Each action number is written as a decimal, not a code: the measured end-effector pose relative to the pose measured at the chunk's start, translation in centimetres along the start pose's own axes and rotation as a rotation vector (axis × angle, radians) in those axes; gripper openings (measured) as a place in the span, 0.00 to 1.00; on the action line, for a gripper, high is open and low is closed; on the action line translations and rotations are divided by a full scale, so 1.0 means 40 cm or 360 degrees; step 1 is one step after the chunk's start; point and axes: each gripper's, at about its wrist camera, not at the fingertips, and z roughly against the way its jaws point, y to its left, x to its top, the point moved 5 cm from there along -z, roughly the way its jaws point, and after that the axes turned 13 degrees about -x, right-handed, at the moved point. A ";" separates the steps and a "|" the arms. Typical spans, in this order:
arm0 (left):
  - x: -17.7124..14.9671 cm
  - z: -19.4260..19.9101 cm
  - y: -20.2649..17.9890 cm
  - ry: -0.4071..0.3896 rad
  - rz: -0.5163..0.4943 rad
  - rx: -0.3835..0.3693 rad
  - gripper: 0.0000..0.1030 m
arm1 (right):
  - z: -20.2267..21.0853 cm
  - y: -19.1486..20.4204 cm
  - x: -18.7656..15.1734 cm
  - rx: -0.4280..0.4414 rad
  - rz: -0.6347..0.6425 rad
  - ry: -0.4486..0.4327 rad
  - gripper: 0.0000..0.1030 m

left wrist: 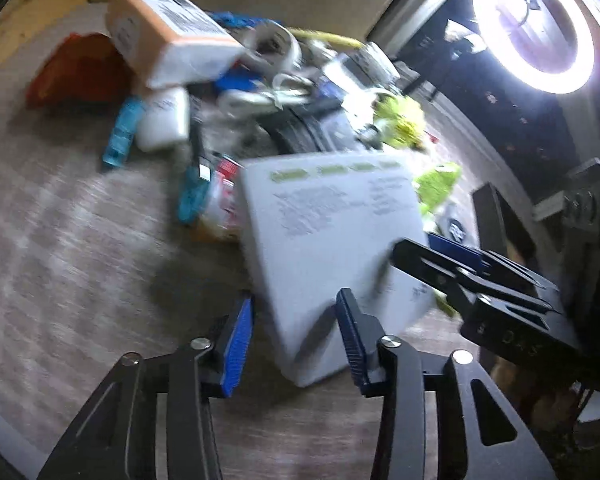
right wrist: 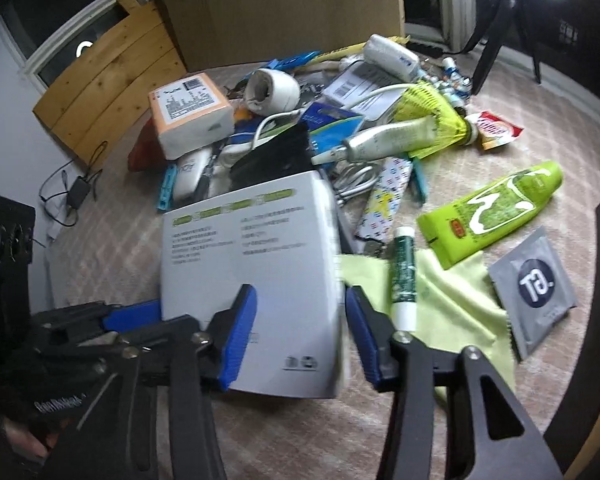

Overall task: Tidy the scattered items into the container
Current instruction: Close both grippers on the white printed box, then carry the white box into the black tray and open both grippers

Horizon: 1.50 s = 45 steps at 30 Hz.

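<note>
A white box with green print (left wrist: 332, 248) (right wrist: 256, 264) lies tilted on the floor in front of a heap of scattered items. My left gripper (left wrist: 296, 340) is open, its blue pads on either side of the box's near corner. My right gripper (right wrist: 300, 336) is open too, its pads straddling the box's near right edge. Each gripper shows in the other's view: the right gripper (left wrist: 472, 276) reaches in from the right, the left gripper (right wrist: 112, 328) from the left. I cannot tell whether any pad touches the box. No container can be made out.
The heap holds an orange-and-white tissue pack (right wrist: 190, 114), a tape roll (right wrist: 272, 90), cables, a silver tube (right wrist: 384, 140) and a yellow-green brush (right wrist: 436, 116). On the right lie a green tube (right wrist: 496, 210), a green stick (right wrist: 404, 280), a pale green cloth (right wrist: 452, 304), a grey sachet (right wrist: 534, 284). A ring light (left wrist: 540, 32) glares.
</note>
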 end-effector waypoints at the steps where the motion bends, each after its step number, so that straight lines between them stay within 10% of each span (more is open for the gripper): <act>1: 0.000 0.000 -0.006 -0.0009 -0.0021 0.0022 0.38 | 0.001 0.004 -0.001 -0.0018 0.0012 -0.0005 0.43; 15: 0.038 0.066 -0.108 -0.0089 -0.0196 0.0079 0.38 | 0.108 -0.039 0.023 -0.0006 -0.0084 -0.0170 0.43; 26: 0.135 0.046 -0.432 -0.0096 -0.0616 -0.0085 0.38 | 0.361 -0.295 0.042 -0.0208 -0.0414 -0.0428 0.43; 45: -0.280 -0.346 -0.937 0.0598 -0.1119 -0.0546 0.38 | 0.563 -0.802 -0.481 -0.0769 -0.1140 -0.0237 0.43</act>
